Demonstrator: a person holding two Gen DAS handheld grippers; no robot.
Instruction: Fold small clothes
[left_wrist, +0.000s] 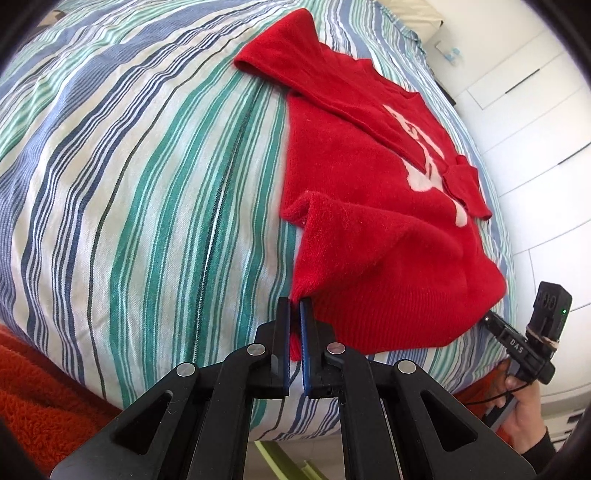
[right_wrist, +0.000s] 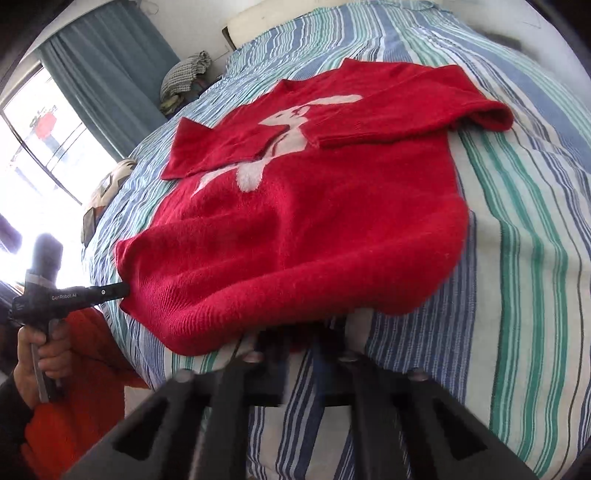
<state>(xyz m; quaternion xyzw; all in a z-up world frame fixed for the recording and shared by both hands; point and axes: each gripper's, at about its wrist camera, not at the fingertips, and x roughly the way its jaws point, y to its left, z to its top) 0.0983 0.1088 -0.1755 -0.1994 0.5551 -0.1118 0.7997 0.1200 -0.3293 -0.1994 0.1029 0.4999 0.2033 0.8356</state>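
A small red knit sweater (left_wrist: 369, 177) with a white rabbit figure lies on the striped bedspread (left_wrist: 129, 166), both sleeves folded across its chest. My left gripper (left_wrist: 294, 306) is shut on the hem's left corner, lifting it slightly. It also shows in the right wrist view (right_wrist: 123, 290), at the sweater's (right_wrist: 314, 206) near left corner. My right gripper (right_wrist: 303, 339) is blurred, its tips under the raised hem at the other corner. It shows in the left wrist view (left_wrist: 487, 316), against the hem's right corner.
An orange fuzzy cloth (left_wrist: 40, 398) hangs below the bed's near edge. White cabinets (left_wrist: 528, 110) stand on the right. In the right wrist view a window with blue curtains (right_wrist: 107, 62) and a pile of checked cloth (right_wrist: 184, 77) lie beyond the bed.
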